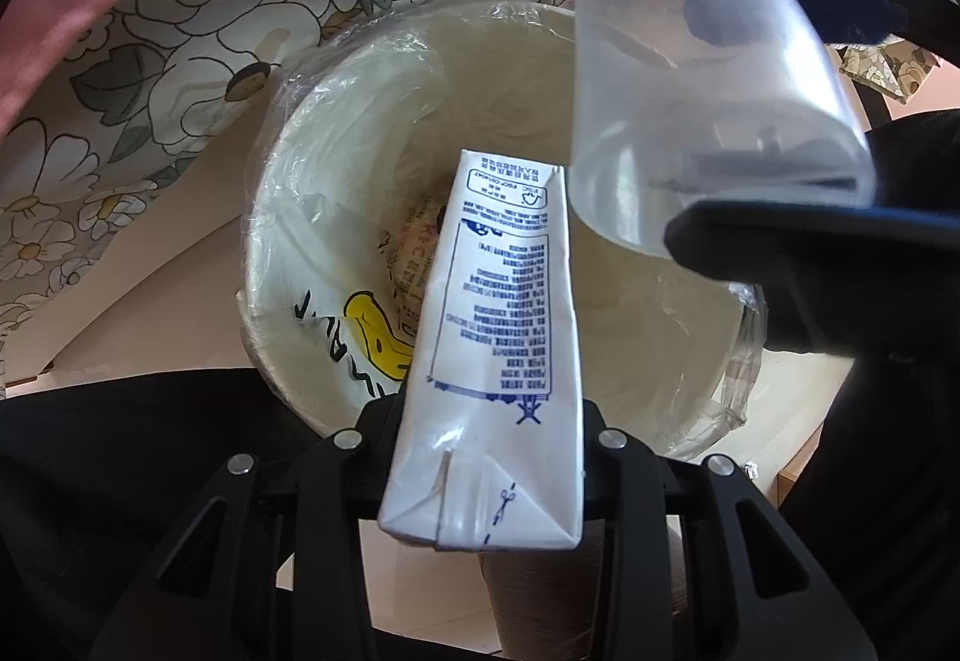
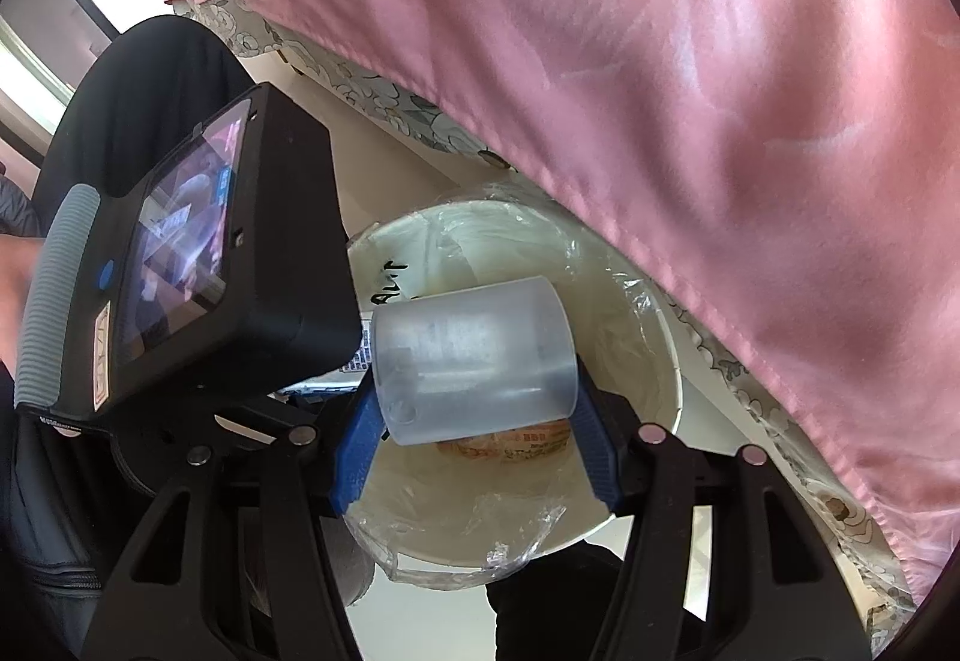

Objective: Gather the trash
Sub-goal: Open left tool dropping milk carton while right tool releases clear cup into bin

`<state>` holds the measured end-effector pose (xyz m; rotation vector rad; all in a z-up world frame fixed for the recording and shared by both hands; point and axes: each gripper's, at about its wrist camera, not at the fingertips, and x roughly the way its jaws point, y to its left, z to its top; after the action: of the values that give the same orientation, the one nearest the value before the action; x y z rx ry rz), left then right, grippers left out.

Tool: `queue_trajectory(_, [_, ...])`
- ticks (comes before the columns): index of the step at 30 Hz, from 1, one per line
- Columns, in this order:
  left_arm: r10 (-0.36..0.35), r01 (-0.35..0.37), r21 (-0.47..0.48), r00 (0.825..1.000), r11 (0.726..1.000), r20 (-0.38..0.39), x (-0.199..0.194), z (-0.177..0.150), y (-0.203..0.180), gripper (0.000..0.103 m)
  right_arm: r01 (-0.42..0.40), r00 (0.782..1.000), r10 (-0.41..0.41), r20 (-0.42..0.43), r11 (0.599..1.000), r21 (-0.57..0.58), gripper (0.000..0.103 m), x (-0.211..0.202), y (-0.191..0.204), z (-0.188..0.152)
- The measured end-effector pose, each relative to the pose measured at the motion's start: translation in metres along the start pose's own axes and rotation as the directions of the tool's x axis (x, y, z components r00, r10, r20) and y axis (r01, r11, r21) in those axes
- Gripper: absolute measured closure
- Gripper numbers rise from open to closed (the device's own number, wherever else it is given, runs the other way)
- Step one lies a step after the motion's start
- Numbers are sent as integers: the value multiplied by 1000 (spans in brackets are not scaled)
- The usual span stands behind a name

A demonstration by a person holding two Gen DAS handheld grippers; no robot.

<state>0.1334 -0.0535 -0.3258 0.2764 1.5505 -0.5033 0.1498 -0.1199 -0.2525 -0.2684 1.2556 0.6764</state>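
A white drink carton with blue print is clamped in my left gripper, its far end hanging over the mouth of a white bin lined with a clear bag. My right gripper is shut on a translucent plastic cup, lying sideways between the blue pads above the same bin. In the left wrist view the cup hangs at the upper right, beside the carton. A crumpled paper wrapper lies at the bottom of the bin.
A bed with a pink cover and a floral sheet stands close behind the bin. The left gripper's body with its screen sits just left of the cup. A person's dark clothing fills the near side.
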Motion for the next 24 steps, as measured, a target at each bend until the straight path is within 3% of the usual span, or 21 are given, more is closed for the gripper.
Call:
queue_trajectory(3, [-11, 11, -5, 1000, 1000, 11, -1, 2, 0, 64, -3, 1000, 3, 3, 1000, 5, 44, -1, -1, 0])
queue_trajectory(5, [-25, 26, -5, 1000, 1000, 18, -2, 3, 0, 62, -6, 1000, 6, 6, 1000, 13, 38, -5, -3, 1])
queue_trajectory(6, [-31, 31, -2, 999, 1000, 17, -2, 3, 0, 57, 0, 1000, 0, 8, 1000, 17, 32, -6, -5, 1])
queue_trajectory(7, [-33, 33, 1, 999, 999, 16, -2, 3, 0, 40, 6, 1000, -6, 8, 1000, 21, 30, -7, -6, 1])
queue_trajectory(10, [-36, 36, 6, 999, 999, 30, -3, 3, -1, 31, 11, 1000, -12, 15, 1000, 26, 27, -11, -8, 0])
queue_trajectory(11, [-41, 40, 8, 999, 999, 36, -5, 3, -1, 20, 13, 1000, -13, 16, 1000, 27, 26, -12, -8, 0])
queue_trajectory(13, [-34, 34, 11, 998, 999, 45, -8, 2, -3, 9, 12, 1000, -12, 22, 999, 30, 26, -14, -9, -1])
queue_trajectory(24, [-32, 32, 4, 998, 999, 59, -20, 4, -10, 9, 18, 999, -19, 36, 999, 30, 26, -19, -10, -4])
